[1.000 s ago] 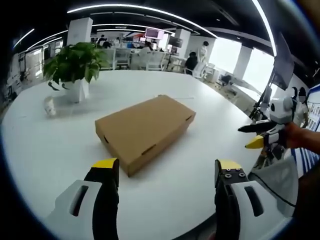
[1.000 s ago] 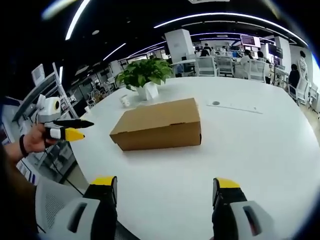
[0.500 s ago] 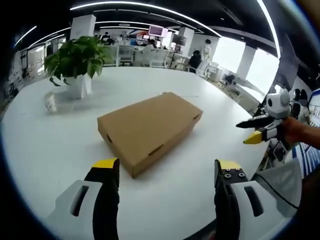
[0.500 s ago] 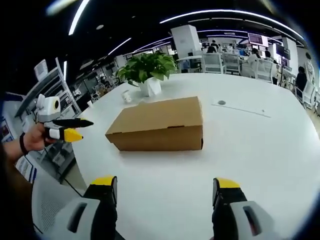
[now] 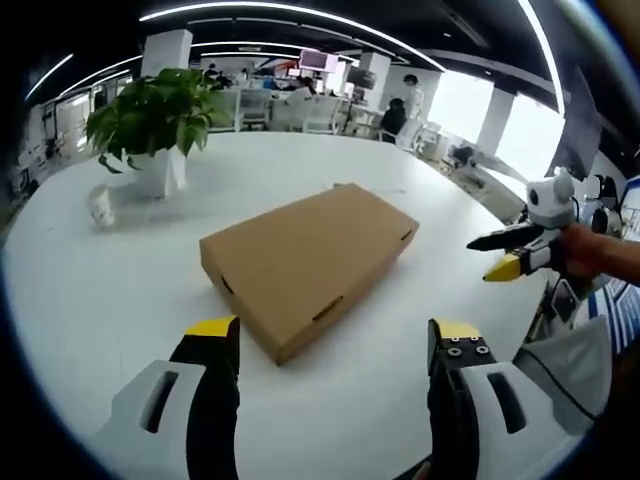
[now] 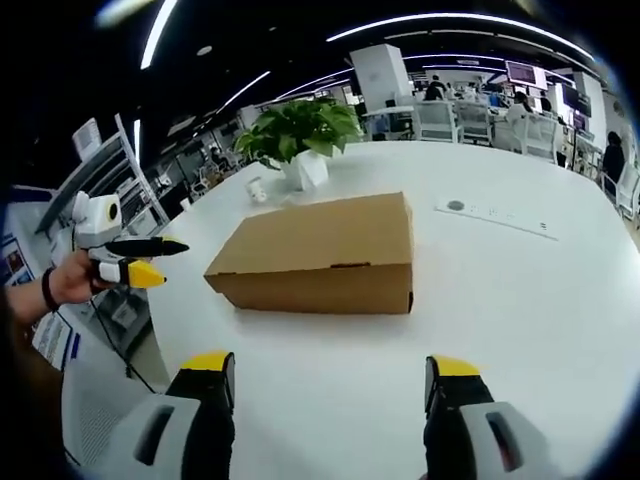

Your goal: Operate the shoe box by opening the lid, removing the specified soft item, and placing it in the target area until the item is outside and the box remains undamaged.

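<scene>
We have drawn both tongs, left (image 5: pixel 326 345) and right (image 6: pixel 328 375), closer to the shoe box (image 5: pixel 308 258), which lies shut on the worktop (image 5: pixel 100 290) ahead between them; both gape, holding nothing, lid untouched.

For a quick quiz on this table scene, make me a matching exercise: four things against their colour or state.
Things:
1. shoe box
2. potted plant
3. left tool
4. table

Descriptions:
a. white top
b. green leaves, white pot
c. brown cardboard, lid shut
d. jaws apart, yellow tips, holding nothing

Pairs: 1-c, 2-b, 3-d, 4-a
</scene>
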